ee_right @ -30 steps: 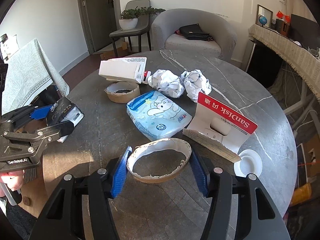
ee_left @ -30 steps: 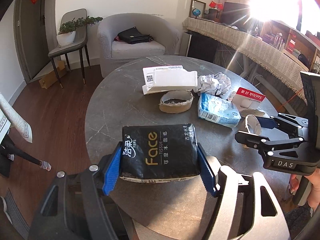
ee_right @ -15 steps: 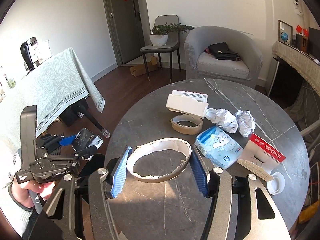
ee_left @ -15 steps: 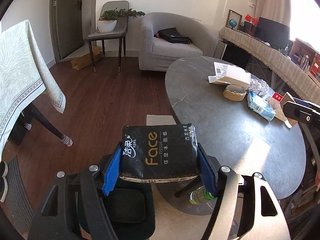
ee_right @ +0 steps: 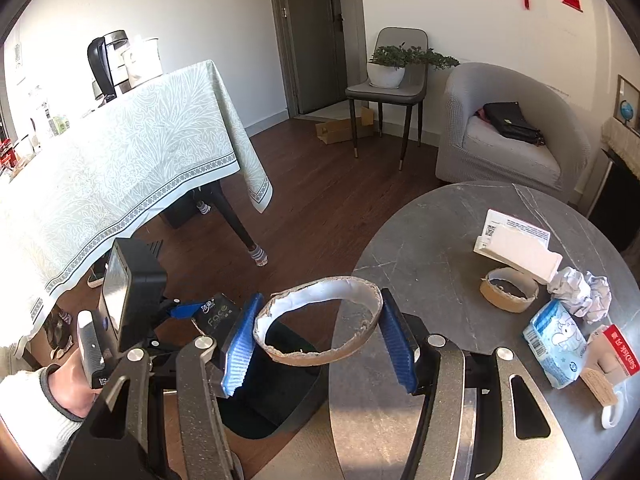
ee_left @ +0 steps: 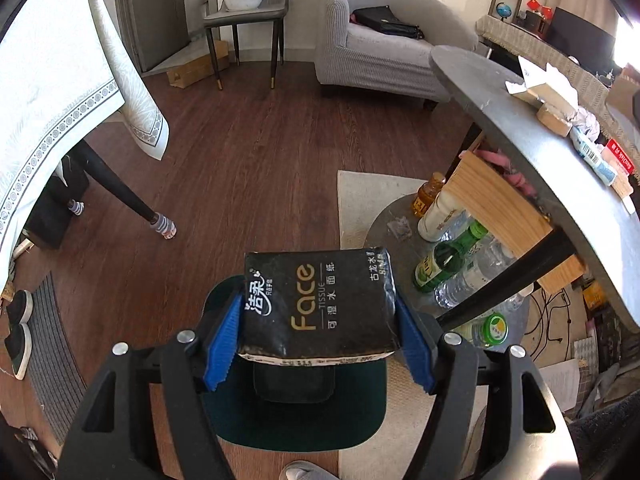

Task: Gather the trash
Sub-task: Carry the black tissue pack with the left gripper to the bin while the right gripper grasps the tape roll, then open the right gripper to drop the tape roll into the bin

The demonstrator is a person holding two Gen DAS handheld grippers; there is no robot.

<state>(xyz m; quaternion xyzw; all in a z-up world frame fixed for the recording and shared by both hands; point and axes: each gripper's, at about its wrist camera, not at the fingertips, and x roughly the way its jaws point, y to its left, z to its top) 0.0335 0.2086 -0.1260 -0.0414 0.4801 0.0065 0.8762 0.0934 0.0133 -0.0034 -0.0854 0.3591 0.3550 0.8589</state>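
Note:
My left gripper (ee_left: 318, 342) is shut on a black "Face" tissue pack (ee_left: 318, 306) and holds it right above a dark green trash bin (ee_left: 296, 412) on the floor. My right gripper (ee_right: 318, 340) is shut on a torn cardboard ring (ee_right: 316, 324) and holds it over the round table's left edge, above the same bin (ee_right: 272, 392). The left gripper (ee_right: 192, 316) with its pack shows to the left in the right wrist view. A second cardboard ring (ee_right: 508, 290), a white carton (ee_right: 516, 248), crumpled paper (ee_right: 580, 288), a blue tissue pack (ee_right: 558, 338) and a red SanDisk card (ee_right: 608, 356) lie on the grey table (ee_right: 420, 248).
Several bottles (ee_left: 452, 248) stand on the table's base beside the bin. A table with a pale patterned cloth (ee_right: 100, 176) is at the left. A grey armchair (ee_right: 508, 136) and a chair with a plant (ee_right: 386, 80) stand behind. A rug (ee_left: 368, 196) lies under the table.
Both grippers have left the tabletop and swung left toward the floor bin. The left now holds the tissue pack over the bin; the right has brought the ring to the table's edge.

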